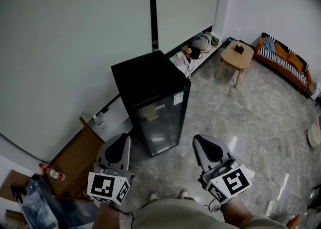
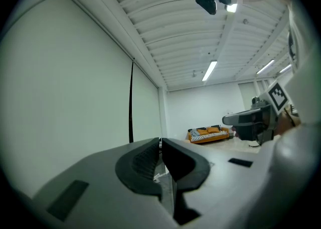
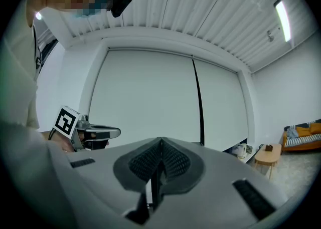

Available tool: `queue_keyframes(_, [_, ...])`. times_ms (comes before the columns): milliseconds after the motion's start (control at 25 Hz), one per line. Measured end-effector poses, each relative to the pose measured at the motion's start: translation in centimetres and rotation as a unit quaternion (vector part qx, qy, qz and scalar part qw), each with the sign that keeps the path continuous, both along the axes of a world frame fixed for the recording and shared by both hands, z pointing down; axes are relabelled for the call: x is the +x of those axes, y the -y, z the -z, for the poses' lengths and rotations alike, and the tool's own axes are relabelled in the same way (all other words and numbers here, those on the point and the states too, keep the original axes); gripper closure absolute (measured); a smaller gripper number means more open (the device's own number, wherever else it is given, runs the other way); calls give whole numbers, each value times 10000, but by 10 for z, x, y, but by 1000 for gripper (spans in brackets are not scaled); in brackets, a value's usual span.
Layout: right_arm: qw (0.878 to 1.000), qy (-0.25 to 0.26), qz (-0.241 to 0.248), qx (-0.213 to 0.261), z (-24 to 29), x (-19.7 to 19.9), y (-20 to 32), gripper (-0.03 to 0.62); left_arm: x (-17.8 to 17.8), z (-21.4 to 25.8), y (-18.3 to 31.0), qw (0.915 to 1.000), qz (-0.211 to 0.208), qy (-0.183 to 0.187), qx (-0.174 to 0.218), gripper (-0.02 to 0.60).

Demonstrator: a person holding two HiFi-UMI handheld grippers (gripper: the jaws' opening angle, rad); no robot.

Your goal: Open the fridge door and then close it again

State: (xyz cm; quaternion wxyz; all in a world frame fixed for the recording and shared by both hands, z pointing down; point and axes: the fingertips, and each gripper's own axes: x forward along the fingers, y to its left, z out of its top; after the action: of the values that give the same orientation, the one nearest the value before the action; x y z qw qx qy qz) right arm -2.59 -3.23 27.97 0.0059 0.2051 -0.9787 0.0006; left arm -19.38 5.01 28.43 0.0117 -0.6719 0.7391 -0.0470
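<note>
A small black fridge (image 1: pixel 150 97) with a glass door (image 1: pixel 161 123) stands on the floor by the wall, its door closed. In the head view my left gripper (image 1: pixel 124 138) hangs level a short way in front of the fridge's lower left corner, jaws shut and empty. My right gripper (image 1: pixel 199 139) is level to the right of the fridge front, also shut with nothing held. Neither touches the fridge. The left gripper view shows its jaws (image 2: pixel 160 145) meeting, with the right gripper (image 2: pixel 251 119) beyond. In the right gripper view the jaws (image 3: pixel 161 143) are pressed together; the left gripper (image 3: pixel 93 134) shows at the left.
A wooden cabinet (image 1: pixel 75 160) stands left of the fridge, with a bottle (image 1: pixel 51 174) lying near it. Bags (image 1: pixel 193 52) lie along the wall behind. A small round wooden table (image 1: pixel 237 56) and an orange sofa (image 1: pixel 283 60) stand farther off on the marble floor.
</note>
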Motion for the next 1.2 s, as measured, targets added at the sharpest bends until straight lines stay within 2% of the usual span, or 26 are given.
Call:
queue_keyframes(160, [9999, -126, 28, -10, -6, -12, 7, 597, -21, 0, 11, 9999, -3, -101, -6, 565])
queue_keyframes(320, [9997, -216, 50, -59, -14, -28, 14, 597, -46, 0, 24, 10000, 40, 6, -45, 471])
queue_keyframes(600, [9988, -414, 162, -186, -33, -65, 26, 597, -82, -10, 53, 9995, -234, 112, -163, 430])
queue_keyframes(960, [9969, -663, 255, -348, -59, -112, 44, 597, -121, -50, 90, 9973, -380, 247, -572, 390])
queue_keyframes(1200, [9949, -827, 290, -498, -76, -135, 52, 597, -140, -96, 113, 9928, -542, 240, -1038, 360])
